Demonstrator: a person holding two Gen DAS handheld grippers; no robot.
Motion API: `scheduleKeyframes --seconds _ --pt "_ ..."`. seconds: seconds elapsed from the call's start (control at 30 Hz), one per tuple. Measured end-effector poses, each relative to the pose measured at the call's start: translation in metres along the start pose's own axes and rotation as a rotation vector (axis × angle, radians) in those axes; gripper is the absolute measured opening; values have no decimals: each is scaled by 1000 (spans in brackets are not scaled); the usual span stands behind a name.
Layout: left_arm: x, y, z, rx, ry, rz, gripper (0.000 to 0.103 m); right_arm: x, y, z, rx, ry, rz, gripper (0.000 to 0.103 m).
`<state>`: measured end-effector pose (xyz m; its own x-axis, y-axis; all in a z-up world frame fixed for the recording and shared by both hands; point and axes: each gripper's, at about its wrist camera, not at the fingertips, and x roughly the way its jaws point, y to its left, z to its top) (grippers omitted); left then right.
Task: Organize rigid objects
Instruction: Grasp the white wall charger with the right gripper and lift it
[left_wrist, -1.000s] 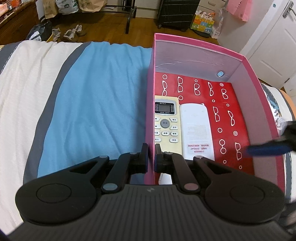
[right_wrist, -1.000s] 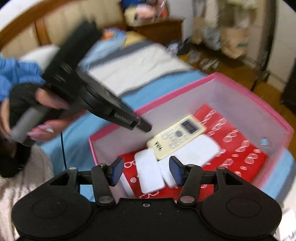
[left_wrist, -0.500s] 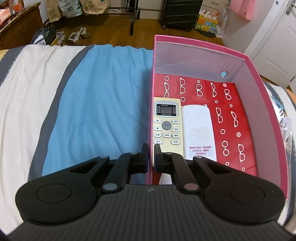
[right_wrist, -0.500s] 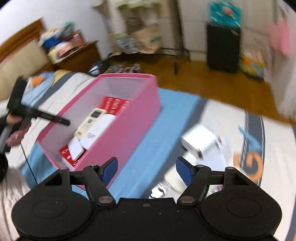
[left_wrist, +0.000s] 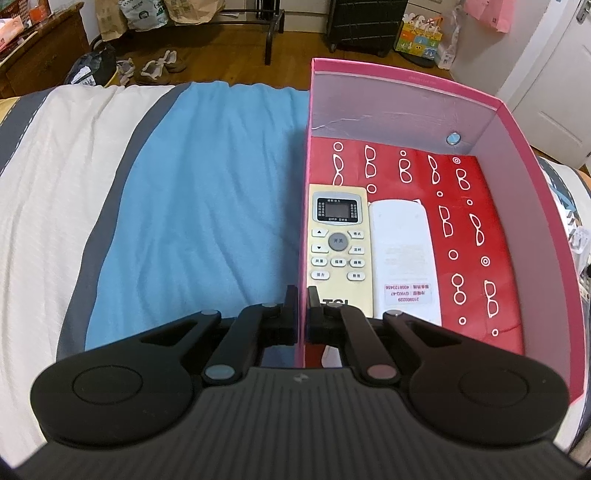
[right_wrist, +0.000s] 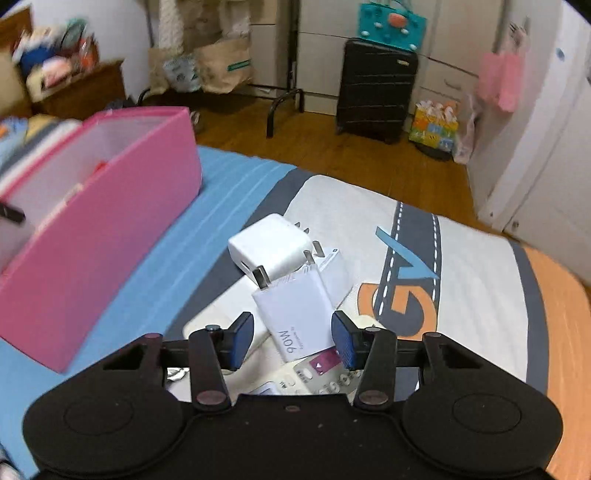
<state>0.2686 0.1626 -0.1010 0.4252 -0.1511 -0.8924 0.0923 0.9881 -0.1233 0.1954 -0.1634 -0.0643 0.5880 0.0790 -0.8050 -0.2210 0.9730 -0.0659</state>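
Our left gripper (left_wrist: 302, 306) is pinched tight on the near side wall of the pink box (left_wrist: 517, 122), one finger outside it and one inside. Our right gripper (right_wrist: 292, 341) stands about half open with its jaws closing, and the white 90W charger (right_wrist: 295, 314) lies between the blue pads (right_wrist: 242, 339), which do not yet press on it.

Just past the left fingers, inside the box, a cream TCL remote (left_wrist: 338, 251) lies face up along the wall, touching a white remote (left_wrist: 402, 258) that lies face down beside it on the red glasses-print liner (left_wrist: 476, 206). Beyond the box lie the wooden floor and a black suitcase (left_wrist: 365, 22).

Under the right gripper another remote's buttons (right_wrist: 317, 373) show beneath the charger. A second white charger (right_wrist: 271, 249) rests against the first one's prongs. The box sits to the left on the blue stripe of the bedspread (right_wrist: 177, 266).

A second ago the right gripper hung over the open box; now it is outside, lower, over the pile of chargers. The left gripper has kept its hold and place.
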Motion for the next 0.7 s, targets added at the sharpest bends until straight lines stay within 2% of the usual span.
scheduleKeyframes --seconds 0.2,0.27,0.37,0.5,0.63,0.67,0.7 --pt "-3 -1 0 4 -11 -4 3 10 10 1 -44 -12 -7 56" --pt "-3 0 0 0 -12 -6 3 13 16 0 -84 -22 -44 63" --pt "-1 2 0 -2 -9 -13 3 19 22 -2 -138 -22 -96 65" --pt "0 1 1 4 -7 -12 3 25 21 -2 -160 -33 -98 73" --pt "3 3 2 -6 3 -15 5 40 8 -1 -92 -41 -33 73" --pt "4 3 2 -9 4 -17 5 41 4 0 -49 -43 -19 65" --pt "3 4 1 -11 3 -20 5 41 1 0 -22 -36 -20 63"
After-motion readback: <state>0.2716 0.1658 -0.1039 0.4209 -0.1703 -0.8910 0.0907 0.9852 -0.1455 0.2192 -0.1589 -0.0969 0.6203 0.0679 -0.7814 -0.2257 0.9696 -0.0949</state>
